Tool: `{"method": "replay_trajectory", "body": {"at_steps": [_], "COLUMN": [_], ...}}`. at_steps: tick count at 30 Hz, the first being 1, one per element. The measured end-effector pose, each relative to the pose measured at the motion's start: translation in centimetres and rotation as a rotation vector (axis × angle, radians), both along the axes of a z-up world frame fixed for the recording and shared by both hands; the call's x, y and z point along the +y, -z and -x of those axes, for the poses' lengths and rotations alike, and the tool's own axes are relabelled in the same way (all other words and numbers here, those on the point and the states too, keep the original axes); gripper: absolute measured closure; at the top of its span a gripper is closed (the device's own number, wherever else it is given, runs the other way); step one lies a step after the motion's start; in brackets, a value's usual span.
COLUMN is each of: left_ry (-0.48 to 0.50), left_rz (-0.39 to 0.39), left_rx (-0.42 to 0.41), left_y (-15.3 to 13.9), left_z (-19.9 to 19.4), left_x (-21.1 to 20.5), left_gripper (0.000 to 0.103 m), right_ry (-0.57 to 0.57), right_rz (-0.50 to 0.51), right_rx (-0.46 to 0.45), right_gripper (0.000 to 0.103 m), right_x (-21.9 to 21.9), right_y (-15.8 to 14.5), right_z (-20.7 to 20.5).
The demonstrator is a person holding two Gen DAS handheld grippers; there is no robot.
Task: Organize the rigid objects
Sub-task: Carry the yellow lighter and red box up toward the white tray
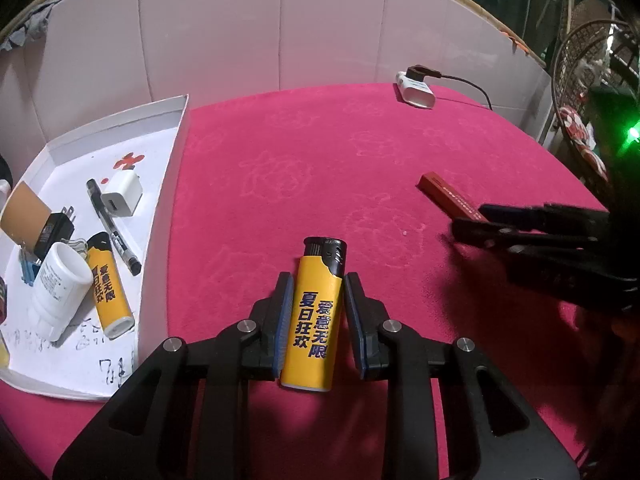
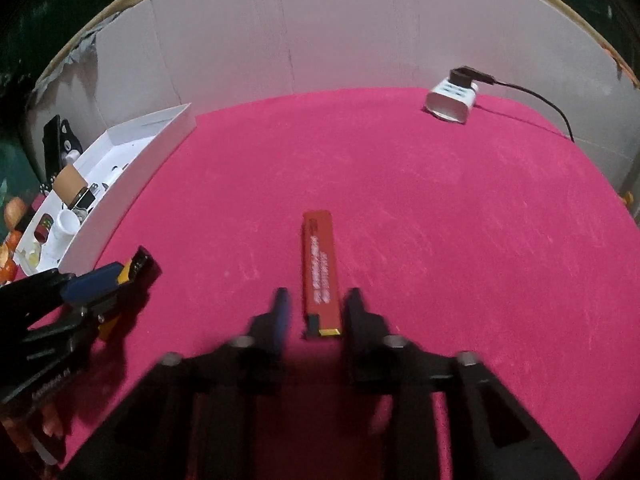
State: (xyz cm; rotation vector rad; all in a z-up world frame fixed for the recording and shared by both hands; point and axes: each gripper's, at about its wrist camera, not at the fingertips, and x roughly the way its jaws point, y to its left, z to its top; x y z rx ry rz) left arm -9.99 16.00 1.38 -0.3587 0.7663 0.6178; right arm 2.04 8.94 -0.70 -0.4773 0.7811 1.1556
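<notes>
My left gripper (image 1: 318,280) is shut on a yellow lighter (image 1: 316,312) with a black cap and dark blue print; its blue pads clamp the lighter's sides low over the pink cloth. The right wrist view shows the same gripper (image 2: 120,276) at the left, with the lighter's cap (image 2: 140,266) poking out. A flat dark red bar (image 2: 320,268) with a yellow end lies on the cloth. My right gripper (image 2: 318,296) straddles the bar's near end, open, with gaps on both sides. In the left wrist view the right gripper (image 1: 468,220) sits at the red bar (image 1: 444,192).
A white tray (image 1: 176,128) at the left holds a second yellow lighter (image 1: 108,284), a white bottle (image 1: 60,288), a white charger cube (image 1: 122,194), a pen (image 1: 114,228) and a black plug (image 1: 54,232). A white power hub (image 1: 416,90) with a black cable sits at the far right. White panels wall the table's back.
</notes>
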Motion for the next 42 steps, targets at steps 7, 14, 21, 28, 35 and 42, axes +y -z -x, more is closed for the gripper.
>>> {"method": "replay_trajectory", "body": {"at_steps": [7, 14, 21, 28, 35, 42], "left_ry": [-0.010, -0.029, -0.096, -0.164, -0.217, -0.270], "left_rz": [0.006, -0.039, -0.158, -0.279, -0.299, -0.183], "left_rx": [-0.015, -0.056, -0.157, -0.235, -0.275, -0.271], "left_y": [0.0, -1.2, -5.9, -9.9, -11.4, -10.5], "left_z": [0.2, 1.2, 4.0, 7.7, 10.6, 15.0], "left_x": [0.0, -0.6, -1.1, -2.0, -1.3, 0.7], "left_gripper": [0.078, 0.078, 0.080, 0.085, 0.085, 0.072], "right_ry": [-0.064, -0.054, -0.095, -0.161, -0.215, -0.210], "right_rz": [0.013, -0.072, -0.314, -0.460, -0.510, -0.527], "right_rx": [-0.064, -0.027, -0.023, -0.075, -0.088, -0.062], "right_gripper": [0.088, 0.088, 0.088, 0.088, 0.088, 0.088], "right_x": [1.7, -0.7, -3.5, -4.6, -4.8, -5.5], "right_y": [0.3, -1.4, -8.3, -12.2, -14.0, -14.3], "right_z": [0.5, 1.0, 3.4, 6.9, 8.8, 8.6]}}
